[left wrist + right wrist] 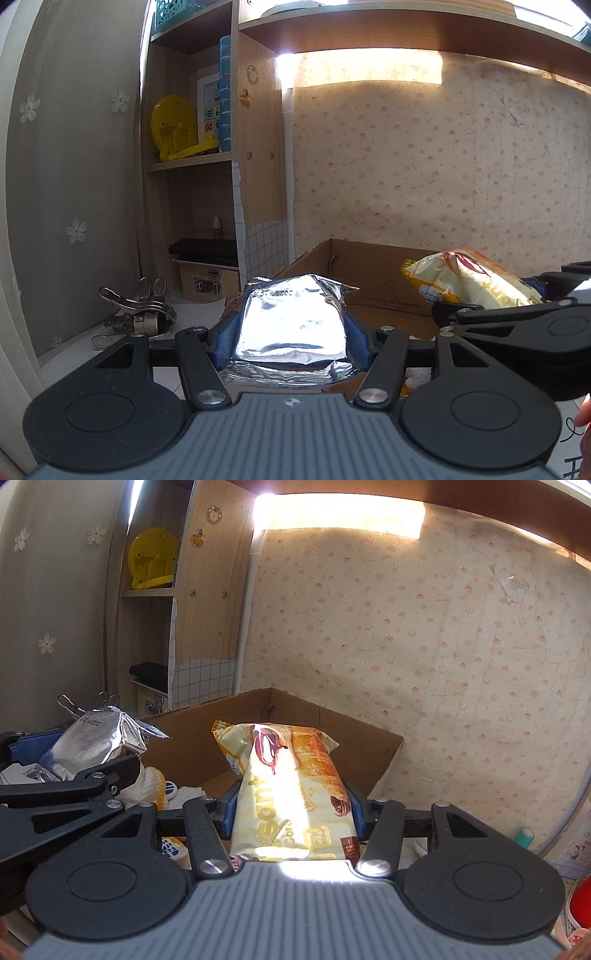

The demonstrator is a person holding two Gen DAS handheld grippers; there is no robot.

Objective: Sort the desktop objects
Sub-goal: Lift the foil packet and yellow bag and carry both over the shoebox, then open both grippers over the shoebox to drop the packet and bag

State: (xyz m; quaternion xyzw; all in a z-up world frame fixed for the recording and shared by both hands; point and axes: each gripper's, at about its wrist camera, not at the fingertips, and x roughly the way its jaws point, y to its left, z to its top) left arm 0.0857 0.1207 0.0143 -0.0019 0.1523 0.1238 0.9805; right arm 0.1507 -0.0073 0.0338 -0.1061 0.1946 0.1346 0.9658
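With the left gripper [291, 332] clamped on a foil pack [291, 325] and the right gripper [291, 812] on a croissant pack [291, 786], both held close together above the box [369, 753], they risk colliding, or a slick wrapper slipping outside it.

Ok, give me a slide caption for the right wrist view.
Right gripper holds a croissant pack over a cardboard box; left gripper carries a foil pack alongside.
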